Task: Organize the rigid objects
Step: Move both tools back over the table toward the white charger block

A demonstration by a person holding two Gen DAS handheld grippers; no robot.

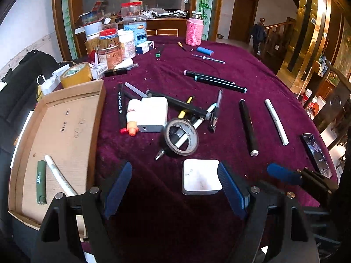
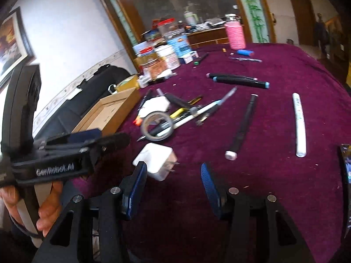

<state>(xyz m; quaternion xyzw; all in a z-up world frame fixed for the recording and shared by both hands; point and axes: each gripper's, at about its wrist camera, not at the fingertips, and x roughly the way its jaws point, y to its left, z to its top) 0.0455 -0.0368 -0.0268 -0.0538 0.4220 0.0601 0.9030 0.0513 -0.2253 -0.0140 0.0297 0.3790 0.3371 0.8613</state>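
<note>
My biggest worry is the heap at the middle of the desk: the tape roll sits over several pens, with a white pen running through its hole. If I pull any one piece from there, I expect the roll to tip or drag its neighbours across the cloth. The soft, fuzzy cloth may also let round markers roll when nudged.

The white charger at the near edge is the closest candidate. My left gripper has its fingers spread wide with nothing between them; the charger lies just ahead, touching or nearly touching the inner face of one finger, so closing now would likely shove it sideways rather than pinch it. My right gripper is likewise spread and empty, with the same charger just off its left finger, prongs facing the gap.

The cardboard tray at the desk's left edge already holds a green tube and a white marker. The black marker and white tube lie well apart towards the right edge.
</note>
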